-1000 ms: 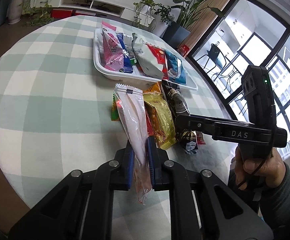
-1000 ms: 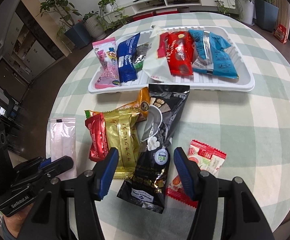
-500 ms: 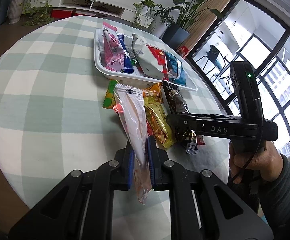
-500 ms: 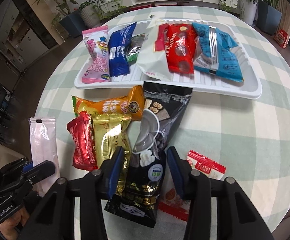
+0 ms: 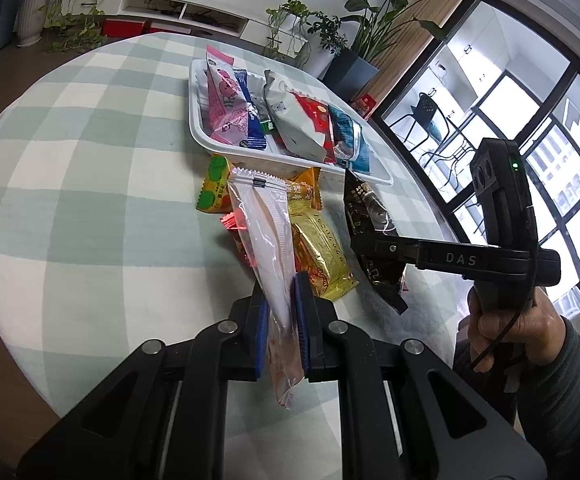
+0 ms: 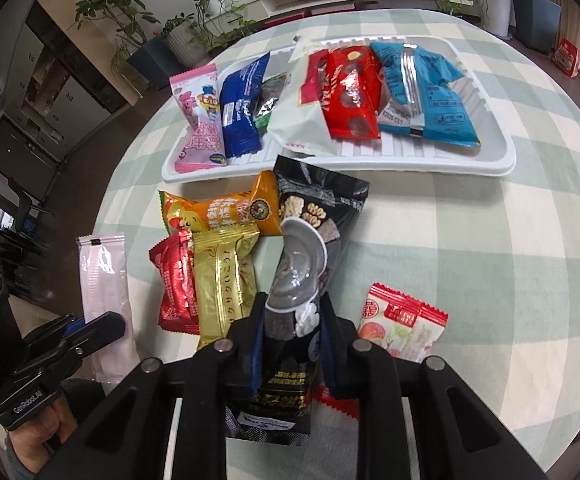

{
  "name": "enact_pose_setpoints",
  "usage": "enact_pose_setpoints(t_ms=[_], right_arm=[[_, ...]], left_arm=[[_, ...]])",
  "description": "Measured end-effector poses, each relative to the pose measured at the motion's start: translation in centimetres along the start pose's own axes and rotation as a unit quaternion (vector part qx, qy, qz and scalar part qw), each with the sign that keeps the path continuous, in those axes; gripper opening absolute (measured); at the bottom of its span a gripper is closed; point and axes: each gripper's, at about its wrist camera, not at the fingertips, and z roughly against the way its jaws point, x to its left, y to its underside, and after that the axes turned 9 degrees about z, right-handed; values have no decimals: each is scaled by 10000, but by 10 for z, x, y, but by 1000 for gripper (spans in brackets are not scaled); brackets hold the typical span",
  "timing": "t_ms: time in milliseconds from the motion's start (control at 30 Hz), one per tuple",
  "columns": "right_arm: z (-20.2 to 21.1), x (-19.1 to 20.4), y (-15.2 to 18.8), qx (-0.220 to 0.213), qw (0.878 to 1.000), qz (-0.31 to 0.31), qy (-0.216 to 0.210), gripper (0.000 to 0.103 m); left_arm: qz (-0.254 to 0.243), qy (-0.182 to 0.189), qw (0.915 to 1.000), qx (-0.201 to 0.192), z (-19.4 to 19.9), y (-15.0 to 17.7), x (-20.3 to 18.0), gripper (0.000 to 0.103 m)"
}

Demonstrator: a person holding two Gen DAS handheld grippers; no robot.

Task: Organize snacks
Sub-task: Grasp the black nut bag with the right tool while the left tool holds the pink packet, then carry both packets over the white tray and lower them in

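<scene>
My left gripper is shut on a clear-and-white snack packet and holds it above the table; the packet also shows in the right wrist view. My right gripper is shut on a black snack bag, which bulges between the fingers; the bag also shows in the left wrist view. A white tray at the back holds pink, blue, white, red and light-blue packets. Loose orange, red and gold packets lie in front of the tray.
A small red-and-white packet lies to the right of the black bag. The round table has a green-and-white checked cloth. Potted plants and a low white shelf stand beyond the table; large windows are at the right in the left wrist view.
My right gripper has closed on the black bag, which was lying between its open fingers before. The left gripper has kept its hold on the clear packet and shifted slightly.
</scene>
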Motion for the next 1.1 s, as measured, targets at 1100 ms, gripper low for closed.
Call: enact_pose_setpoints(t_ms=[1100], right_arm=[[104,-66,-121,-1453,9890,-216,-168,25]], left_arm=[[-518,357,9980,102,-36,-198,-66,11]])
